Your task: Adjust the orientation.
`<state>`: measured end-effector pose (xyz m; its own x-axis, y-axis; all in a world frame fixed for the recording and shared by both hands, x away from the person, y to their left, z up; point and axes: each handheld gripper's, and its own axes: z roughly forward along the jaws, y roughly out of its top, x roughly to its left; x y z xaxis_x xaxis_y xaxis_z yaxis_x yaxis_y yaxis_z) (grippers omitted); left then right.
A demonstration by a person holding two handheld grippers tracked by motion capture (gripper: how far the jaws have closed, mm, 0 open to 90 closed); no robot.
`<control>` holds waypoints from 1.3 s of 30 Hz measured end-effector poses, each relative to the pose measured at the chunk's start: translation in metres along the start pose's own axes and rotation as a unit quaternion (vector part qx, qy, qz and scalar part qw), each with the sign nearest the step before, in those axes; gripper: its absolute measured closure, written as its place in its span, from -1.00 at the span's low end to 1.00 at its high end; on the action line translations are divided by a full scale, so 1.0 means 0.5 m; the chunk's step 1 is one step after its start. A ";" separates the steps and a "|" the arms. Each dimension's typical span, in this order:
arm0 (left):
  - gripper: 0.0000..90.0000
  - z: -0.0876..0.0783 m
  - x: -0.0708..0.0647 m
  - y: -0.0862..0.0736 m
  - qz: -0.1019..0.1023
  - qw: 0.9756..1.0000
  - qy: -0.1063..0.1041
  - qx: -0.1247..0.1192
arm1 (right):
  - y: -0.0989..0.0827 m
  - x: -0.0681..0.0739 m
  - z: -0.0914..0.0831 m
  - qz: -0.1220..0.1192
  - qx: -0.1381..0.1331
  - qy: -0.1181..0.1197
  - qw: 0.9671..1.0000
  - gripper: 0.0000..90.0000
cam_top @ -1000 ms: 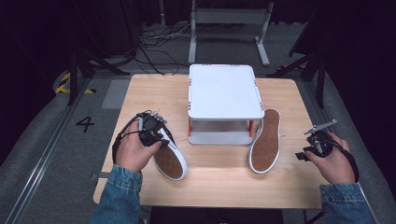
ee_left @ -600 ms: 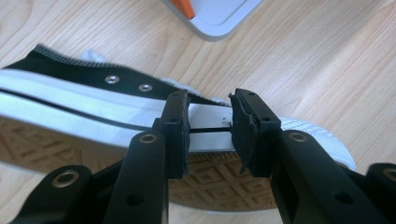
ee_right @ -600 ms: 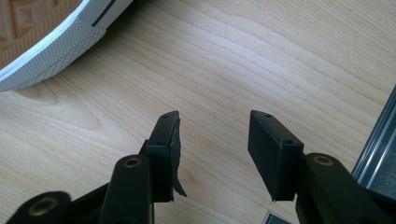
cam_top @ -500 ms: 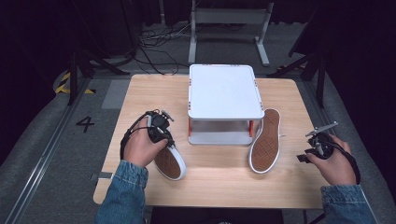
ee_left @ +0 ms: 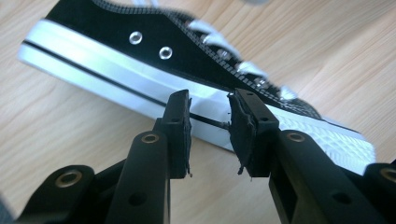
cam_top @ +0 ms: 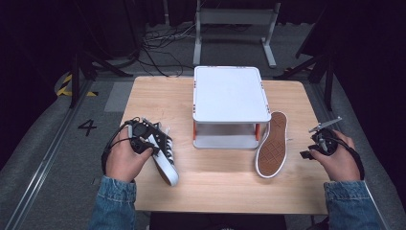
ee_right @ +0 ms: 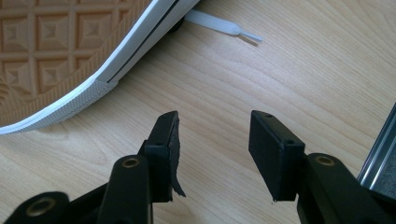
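A black canvas sneaker [cam_top: 167, 163] with a white sole lies at the table's left front, its laced black upper [ee_left: 116, 28] showing. My left gripper [cam_top: 154, 140] is right beside it, and its jaws have just been closing. In the left gripper view the left gripper [ee_left: 208, 105] is open, with the white sole rim just past its tips and nothing pinched. The second sneaker [cam_top: 272, 143] lies sole up at the right, its tan tread [ee_right: 46, 46] facing me. My right gripper [cam_top: 313, 142] stands open to its right, over bare wood [ee_right: 212, 123].
A white two-level stand [cam_top: 230, 93] sits at the middle of the wooden table [cam_top: 225, 191], between the two shoes. A white lace tip [ee_right: 219, 25] trails from the sole-up shoe. The table's right edge is close to my right hand.
The left shoe lay sole up before; it has now rolled over so its black upper and laces show. My left hand has moved left and nearer. The right hand has stayed put.
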<state>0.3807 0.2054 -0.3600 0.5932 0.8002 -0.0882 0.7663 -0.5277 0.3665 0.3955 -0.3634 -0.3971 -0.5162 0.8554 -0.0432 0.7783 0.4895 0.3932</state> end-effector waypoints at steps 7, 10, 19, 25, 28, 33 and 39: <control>0.52 -0.010 0.027 -0.040 -0.029 0.999 -0.018 0.000 | 0.006 0.001 0.001 -0.002 0.001 -0.002 1.000 0.18; 0.53 -0.012 0.040 -0.059 -0.041 0.999 -0.013 0.021 | 0.009 0.004 0.002 -0.004 0.001 -0.002 1.000 0.18; 0.59 -0.006 0.075 -0.100 -0.087 0.994 -0.042 0.041 | 0.010 0.008 0.002 -0.006 0.002 -0.001 1.000 0.17; 0.60 0.021 0.097 -0.126 -0.107 0.988 -0.030 0.104 | 0.010 0.006 0.006 -0.004 0.006 0.001 1.000 0.14; 0.60 0.044 0.120 -0.144 -0.134 0.986 -0.046 0.090 | 0.010 0.006 0.008 -0.003 0.007 0.004 1.000 0.13; 0.43 0.033 0.109 -0.140 -0.124 0.987 -0.034 0.095 | 0.009 0.004 0.006 -0.002 0.005 0.003 1.000 0.13; 0.46 0.039 0.091 -0.147 -0.102 0.979 -0.052 0.168 | 0.005 0.002 0.006 -0.002 0.003 0.004 1.000 0.13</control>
<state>0.3563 0.2749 -0.4091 0.4280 0.8745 -0.2281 0.8989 -0.4382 0.0066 0.3978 -0.3607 -0.3989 -0.5218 0.8523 -0.0376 0.7783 0.4936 0.3879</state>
